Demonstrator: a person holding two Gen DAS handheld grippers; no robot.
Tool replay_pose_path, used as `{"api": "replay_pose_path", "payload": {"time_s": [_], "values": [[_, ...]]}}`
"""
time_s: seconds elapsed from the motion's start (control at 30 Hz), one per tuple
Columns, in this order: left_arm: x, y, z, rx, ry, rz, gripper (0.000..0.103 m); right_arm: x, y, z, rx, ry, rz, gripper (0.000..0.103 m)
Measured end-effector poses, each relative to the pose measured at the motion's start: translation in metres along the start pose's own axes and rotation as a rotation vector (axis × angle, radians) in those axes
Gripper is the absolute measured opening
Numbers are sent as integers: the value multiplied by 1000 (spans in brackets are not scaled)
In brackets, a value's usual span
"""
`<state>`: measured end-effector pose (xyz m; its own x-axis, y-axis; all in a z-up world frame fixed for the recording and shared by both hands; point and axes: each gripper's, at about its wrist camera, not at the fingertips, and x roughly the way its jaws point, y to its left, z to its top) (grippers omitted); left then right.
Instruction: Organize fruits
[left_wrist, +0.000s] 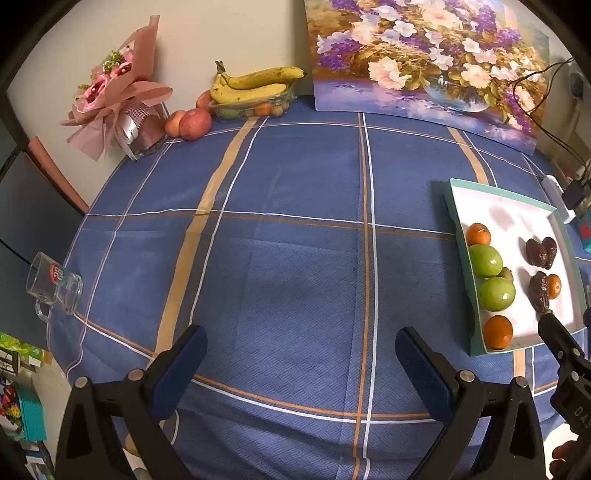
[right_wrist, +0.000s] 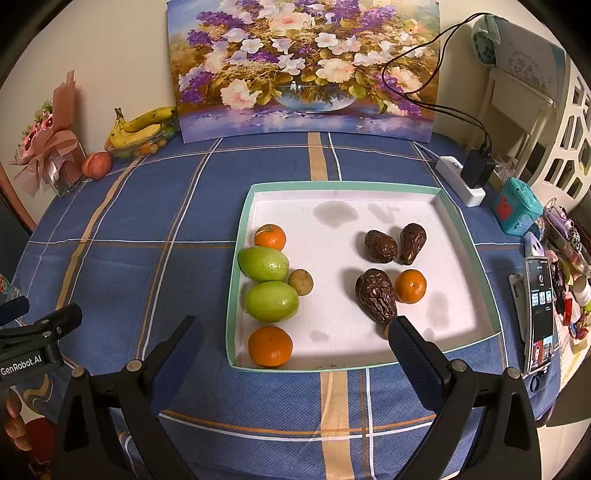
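Hovering right tool (right_wrist: 295, 343) over tray (right_wrist: 461, 225) edge

Blue plaid tablecloth (right_wrist: 184, 206), white tray (right_wrist: 332, 206) rimmed teal, orange tangerines (right_wrist: 270, 346)

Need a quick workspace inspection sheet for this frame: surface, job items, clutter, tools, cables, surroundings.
Surface: blue plaid tablecloth, flat.
Job's things: white tray holds three oranges, two green fruits, three wrinkled dark fruits, one small brown fruit; bananas and apple at the back.
Clutter: glass mug, bouquet, phone.
Grippers: left tool open, empty; right tool open, empty.
Cables: black cord to charger.
Surroundings: flower painting against wall.
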<state>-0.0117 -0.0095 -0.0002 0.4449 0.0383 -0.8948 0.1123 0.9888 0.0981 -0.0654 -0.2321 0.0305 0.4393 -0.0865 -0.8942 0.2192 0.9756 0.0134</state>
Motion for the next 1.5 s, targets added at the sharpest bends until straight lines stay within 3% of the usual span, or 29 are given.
{"api": "replay_pose_path", "payload": {"time_s": [1.5], "values": [[2,1,-1,-11,12,1,103,6,-4,-2,15,34,-15,100]]}}
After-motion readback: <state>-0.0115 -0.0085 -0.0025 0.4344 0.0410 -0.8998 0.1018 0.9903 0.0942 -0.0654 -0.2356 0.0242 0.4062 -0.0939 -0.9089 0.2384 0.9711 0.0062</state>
